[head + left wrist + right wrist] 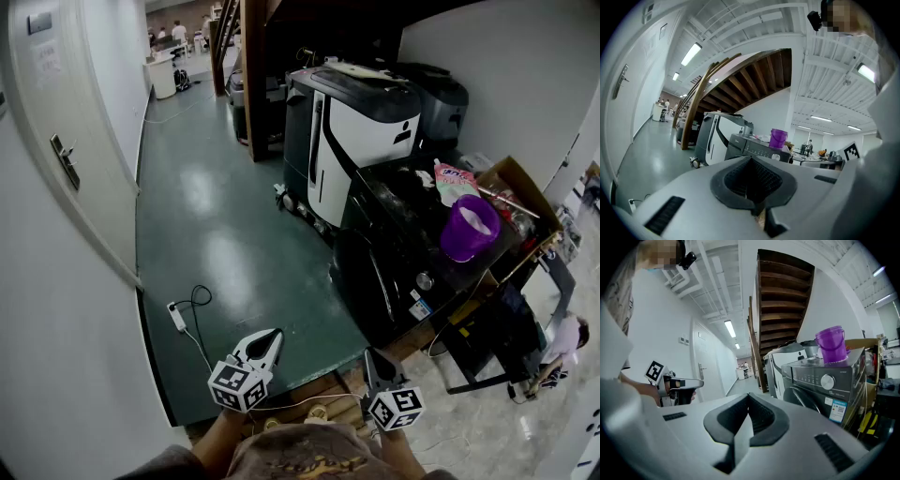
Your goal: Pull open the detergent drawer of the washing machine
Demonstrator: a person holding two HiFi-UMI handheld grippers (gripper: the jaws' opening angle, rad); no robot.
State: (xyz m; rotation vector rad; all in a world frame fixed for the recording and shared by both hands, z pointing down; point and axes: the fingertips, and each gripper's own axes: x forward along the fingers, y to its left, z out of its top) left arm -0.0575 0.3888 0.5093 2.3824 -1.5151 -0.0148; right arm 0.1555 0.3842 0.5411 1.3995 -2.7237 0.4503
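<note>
Jaws of our left gripper (265, 342) and right gripper (377, 364) are clenched on nothing, low and close to us, because, we judge, the washing machine (403, 253) with its detergent drawer stands well apart, ahead to the right.

Dark washing machine (398, 248), detergent drawer (789, 372) seemingly shut.

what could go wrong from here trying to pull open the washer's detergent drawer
1. The left gripper and right gripper are both shut and well short of the washing machine. Reaching in shut would likely just bump its front.
2. The purple bucket stands on the machine's top, so a hard tug might shake it.
3. A power strip and cable lie on the floor nearby, a possible trip.
</note>
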